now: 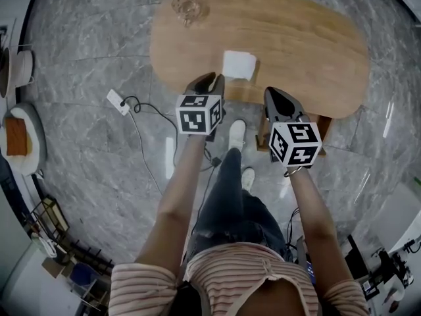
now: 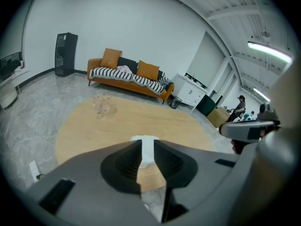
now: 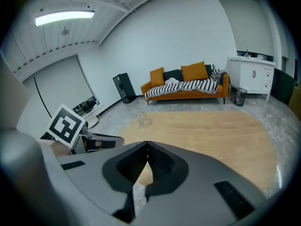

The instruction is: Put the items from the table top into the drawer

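White square item lies flat on the oval wooden table, close to its near edge, at about 1 o'clock from the left gripper in the head view. That view places both grippers at the table's near rim, with the right gripper at 4 o'clock from the item and not touching it.

The left gripper view shows what the head view cannot: its jaws stand a little apart with nothing clamped, and the white item is seen through the gap, lying on the table beyond them. In the right gripper view the jaws meet tip to tip and are empty, and the white item is hidden behind them.

A clear glass piece sits at the table's far left, at 11 o'clock from the item and well apart from it. Only the gripper views show the room:

- an orange sofa with a striped throw
- a black tower
- a white cabinet

On the marble floor at 9 o'clock a white power strip trails a cable.
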`<state>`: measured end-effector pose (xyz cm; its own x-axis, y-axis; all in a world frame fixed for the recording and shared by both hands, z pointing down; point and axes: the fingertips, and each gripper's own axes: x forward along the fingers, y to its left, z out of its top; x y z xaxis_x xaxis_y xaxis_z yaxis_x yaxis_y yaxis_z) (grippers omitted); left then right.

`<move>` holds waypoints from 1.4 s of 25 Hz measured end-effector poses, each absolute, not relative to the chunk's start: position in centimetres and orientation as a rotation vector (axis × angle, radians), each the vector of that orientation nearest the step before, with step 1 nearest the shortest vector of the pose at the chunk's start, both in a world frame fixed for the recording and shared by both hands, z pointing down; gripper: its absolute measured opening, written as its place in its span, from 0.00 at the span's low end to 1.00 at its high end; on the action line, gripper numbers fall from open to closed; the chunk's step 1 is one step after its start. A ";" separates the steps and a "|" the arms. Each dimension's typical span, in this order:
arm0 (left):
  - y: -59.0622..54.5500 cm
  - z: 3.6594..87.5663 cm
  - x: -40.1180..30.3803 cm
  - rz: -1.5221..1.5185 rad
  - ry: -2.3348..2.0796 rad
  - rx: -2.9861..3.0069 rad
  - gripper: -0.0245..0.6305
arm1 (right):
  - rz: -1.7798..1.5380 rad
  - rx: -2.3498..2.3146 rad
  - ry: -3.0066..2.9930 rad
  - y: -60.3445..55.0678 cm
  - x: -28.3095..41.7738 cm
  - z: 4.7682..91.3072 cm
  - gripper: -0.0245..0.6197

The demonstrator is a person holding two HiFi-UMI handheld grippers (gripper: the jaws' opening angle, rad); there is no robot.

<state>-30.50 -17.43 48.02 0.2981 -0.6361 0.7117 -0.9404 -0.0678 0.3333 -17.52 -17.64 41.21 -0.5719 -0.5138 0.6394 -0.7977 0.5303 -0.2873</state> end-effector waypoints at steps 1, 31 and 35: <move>-17.7 48.6 -30.5 0.503 -1.416 1.784 0.12 | 0.785 1.064 -2.284 -17.9 -17.6 41.6 0.05; -22.5 61.9 -29.8 0.655 -1.301 1.587 0.21 | 0.859 1.033 -2.204 -21.8 -19.2 49.2 0.05; -22.6 62.2 -29.7 0.643 -1.307 1.571 0.20 | 0.871 1.036 -2.188 -21.5 -18.8 49.6 0.05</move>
<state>-29.75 -22.59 62.16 0.2875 -0.4371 0.8522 -0.9418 0.0328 0.3346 -18.79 -21.50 49.60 -0.5435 -0.4486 0.7095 -0.8134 0.4902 -0.3132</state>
